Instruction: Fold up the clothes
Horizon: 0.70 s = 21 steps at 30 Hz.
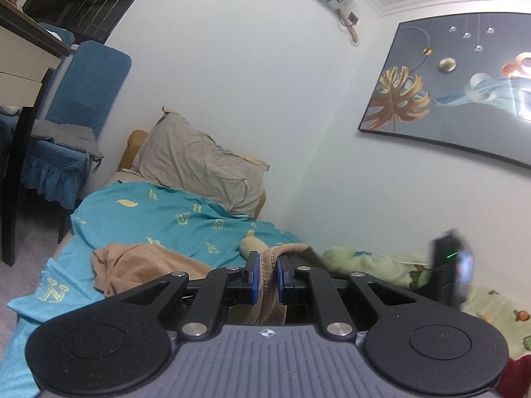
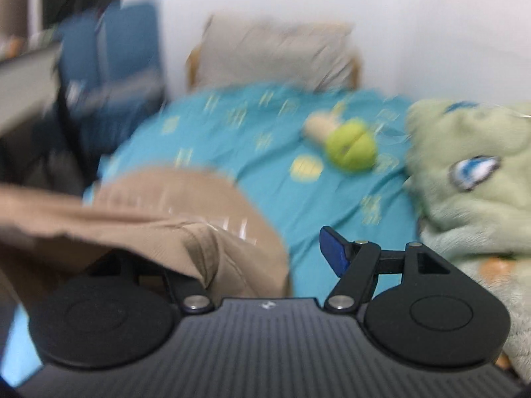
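A tan garment (image 1: 139,268) lies partly on the teal bedsheet (image 1: 159,219). My left gripper (image 1: 267,277) is shut on the garment's ribbed hem, which stands up between the blue pads (image 1: 254,277). In the right wrist view, which is blurred, the tan garment (image 2: 159,229) drapes over the left side of my right gripper (image 2: 265,252). The jaws stand wide apart; only the right blue pad (image 2: 333,252) shows, and the left finger is hidden under the cloth. The right gripper also shows in the left wrist view (image 1: 451,268).
A beige pillow (image 1: 202,162) lies at the head of the bed against the white wall. A green plush blanket (image 2: 471,179) is heaped at the right. A green and beige plush toy (image 2: 348,142) lies on the sheet. Blue-covered chairs (image 1: 79,106) and a dark table stand at the left.
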Motion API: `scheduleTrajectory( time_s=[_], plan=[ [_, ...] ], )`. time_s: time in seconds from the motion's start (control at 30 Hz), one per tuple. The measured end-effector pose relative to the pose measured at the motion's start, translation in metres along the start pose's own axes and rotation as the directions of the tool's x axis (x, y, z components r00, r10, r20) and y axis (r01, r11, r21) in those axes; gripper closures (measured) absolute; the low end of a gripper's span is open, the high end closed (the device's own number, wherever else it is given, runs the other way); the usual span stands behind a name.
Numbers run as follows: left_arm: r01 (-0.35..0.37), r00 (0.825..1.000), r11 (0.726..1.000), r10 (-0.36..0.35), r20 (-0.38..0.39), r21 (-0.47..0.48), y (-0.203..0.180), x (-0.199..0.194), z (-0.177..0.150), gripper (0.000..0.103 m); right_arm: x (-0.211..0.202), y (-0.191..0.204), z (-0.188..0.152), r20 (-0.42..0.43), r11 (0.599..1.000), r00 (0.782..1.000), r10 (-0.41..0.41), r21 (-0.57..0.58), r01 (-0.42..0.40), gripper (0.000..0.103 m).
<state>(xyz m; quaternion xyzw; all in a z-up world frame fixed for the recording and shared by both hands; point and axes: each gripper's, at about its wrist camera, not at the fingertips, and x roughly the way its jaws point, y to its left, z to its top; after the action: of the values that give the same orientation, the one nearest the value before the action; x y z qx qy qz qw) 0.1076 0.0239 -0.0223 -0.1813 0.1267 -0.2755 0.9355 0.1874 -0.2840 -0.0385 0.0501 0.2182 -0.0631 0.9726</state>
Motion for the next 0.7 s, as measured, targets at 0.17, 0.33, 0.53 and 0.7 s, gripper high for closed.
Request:
scheduleTrajectory(
  time_s=[0.17, 0.33, 0.53, 0.7],
  plan=[
    [-0.036, 0.999, 0.999, 0.037, -0.039, 0.018, 0.0, 0.004, -0.003, 0.092, -0.007, 0.002, -0.001, -0.011, 0.995, 0.999, -0.042, -0.085, 0.041, 0.034],
    [-0.076, 0.987, 0.995, 0.084, -0.136, 0.065, 0.0, 0.021, -0.013, 0.091, -0.015, 0.0, -0.002, 0.0, 0.998, 0.999, 0.052, -0.02, -0.052, 0.089],
    [-0.109, 0.973, 0.989, 0.126, -0.191, 0.101, -0.006, 0.035, -0.024, 0.07, -0.027, 0.004, 0.004, 0.07, 0.991, 0.989, 0.13, 0.017, -0.131, 0.091],
    [-0.119, 0.964, 0.975, 0.159, -0.212, 0.189, -0.027, 0.052, -0.039, 0.039, -0.03, 0.0, 0.008, 0.065, 0.984, 0.985, 0.157, 0.08, -0.162, 0.091]
  ],
)
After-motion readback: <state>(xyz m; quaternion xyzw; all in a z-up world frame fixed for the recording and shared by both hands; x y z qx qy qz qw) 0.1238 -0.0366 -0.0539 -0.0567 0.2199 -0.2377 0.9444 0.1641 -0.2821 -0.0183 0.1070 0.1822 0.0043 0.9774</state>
